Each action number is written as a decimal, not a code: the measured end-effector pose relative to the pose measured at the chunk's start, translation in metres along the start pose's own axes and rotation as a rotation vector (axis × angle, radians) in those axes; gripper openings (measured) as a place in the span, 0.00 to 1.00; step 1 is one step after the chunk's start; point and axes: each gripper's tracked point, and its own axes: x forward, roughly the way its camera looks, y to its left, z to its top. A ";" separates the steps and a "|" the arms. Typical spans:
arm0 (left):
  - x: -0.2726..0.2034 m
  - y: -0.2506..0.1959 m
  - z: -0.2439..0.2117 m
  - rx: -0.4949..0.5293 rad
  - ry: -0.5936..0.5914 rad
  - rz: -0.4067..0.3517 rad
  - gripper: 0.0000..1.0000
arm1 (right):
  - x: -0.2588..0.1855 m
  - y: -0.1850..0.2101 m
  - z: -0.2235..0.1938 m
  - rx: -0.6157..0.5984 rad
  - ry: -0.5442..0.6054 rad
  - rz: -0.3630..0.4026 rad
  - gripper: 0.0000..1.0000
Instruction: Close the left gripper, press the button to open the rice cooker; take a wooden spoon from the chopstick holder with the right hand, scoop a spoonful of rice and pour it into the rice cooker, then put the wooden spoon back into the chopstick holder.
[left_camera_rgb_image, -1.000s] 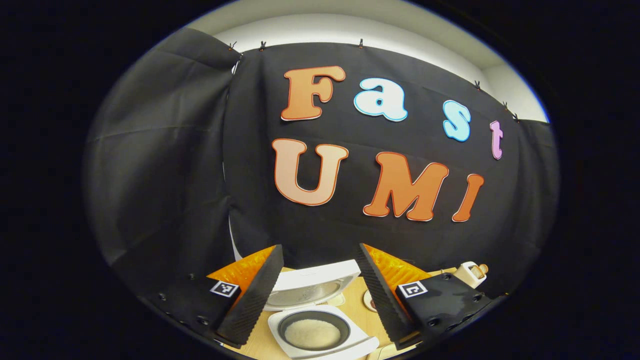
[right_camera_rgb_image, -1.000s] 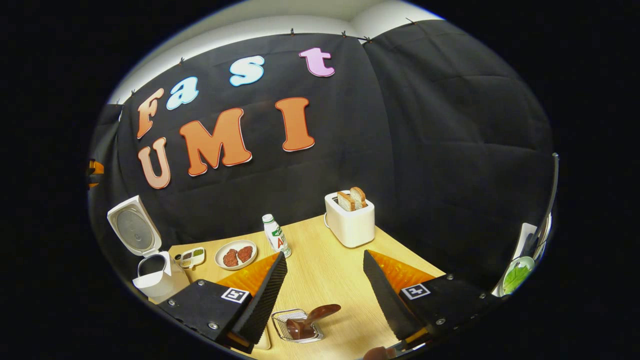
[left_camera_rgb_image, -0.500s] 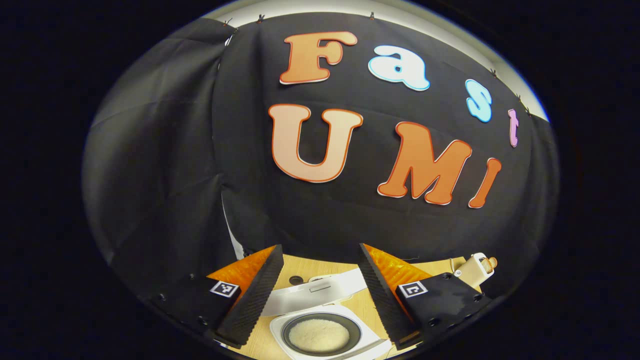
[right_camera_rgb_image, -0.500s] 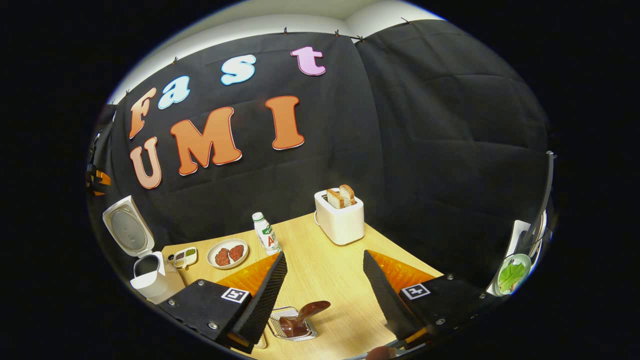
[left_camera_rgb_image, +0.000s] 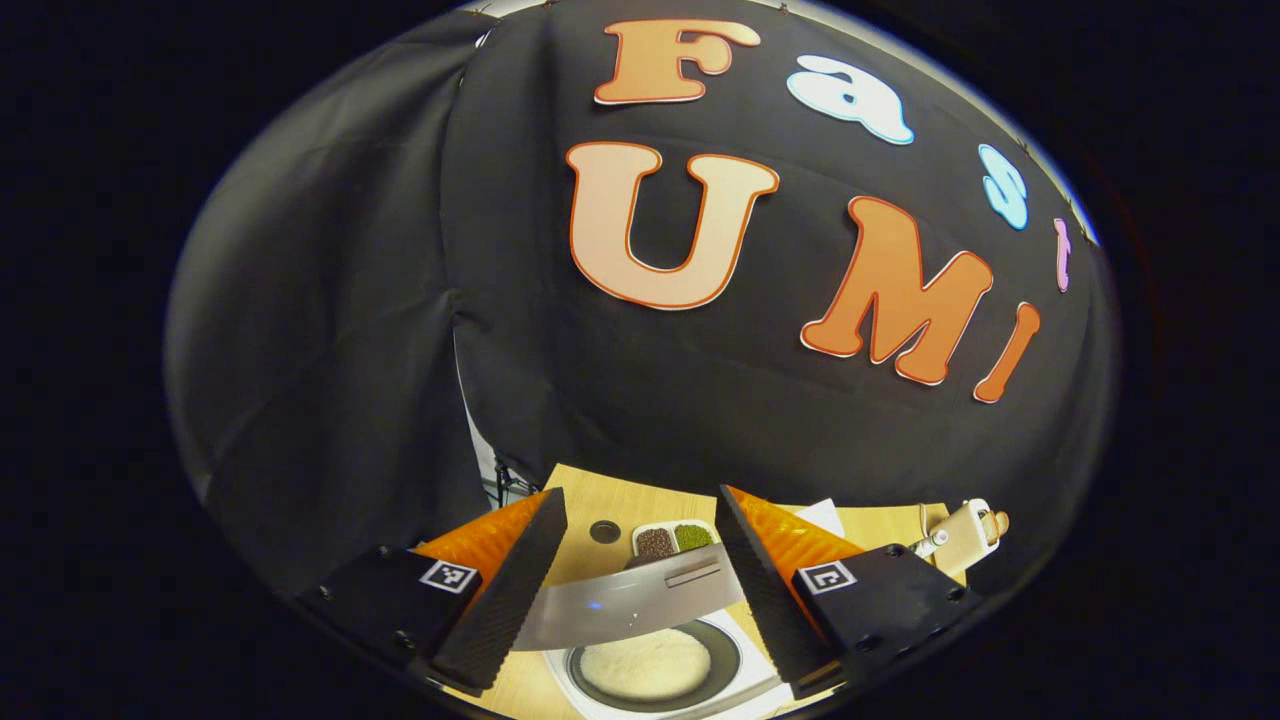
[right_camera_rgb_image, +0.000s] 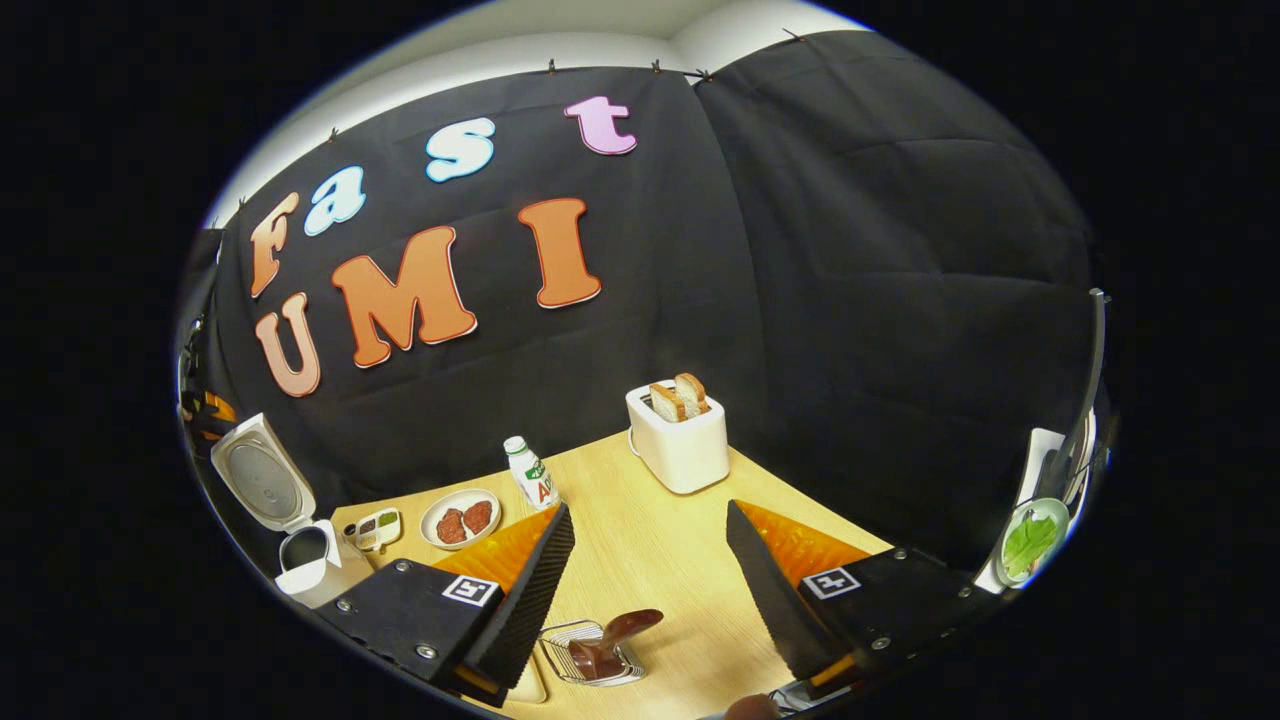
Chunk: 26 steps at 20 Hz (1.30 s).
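Light wooden table (right_camera_rgb_image: 660, 560), rice cooker (right_camera_rgb_image: 312, 565), toaster (right_camera_rgb_image: 682, 450), bottle (right_camera_rgb_image: 530, 474), plate (right_camera_rgb_image: 460, 518), wire chopstick holder (right_camera_rgb_image: 590, 655)

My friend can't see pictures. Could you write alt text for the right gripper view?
The right gripper hangs open over a wooden table, above a wire holder with a wooden spoon in it. Farther off stand an open rice cooker, a toaster and a small bottle.

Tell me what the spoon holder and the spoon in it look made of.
The small rectangular wire basket looks like shiny metal: thin silvery rods with open gaps. The dark brown spoon looks like wood with a smooth, glossy finish, judging by its highlights, though glossy plastic cannot be ruled out.
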 end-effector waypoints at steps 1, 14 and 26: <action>0.000 -0.001 -0.004 -0.005 0.012 -0.002 1.00 | -0.001 0.001 0.001 -0.008 -0.002 0.004 0.95; -0.051 -0.027 -0.061 0.007 0.027 -0.022 1.00 | -0.010 0.040 0.029 -0.027 -0.007 0.165 0.95; -0.082 -0.056 -0.208 0.037 0.126 -0.022 1.00 | -0.023 0.061 0.047 -0.124 -0.047 0.339 0.95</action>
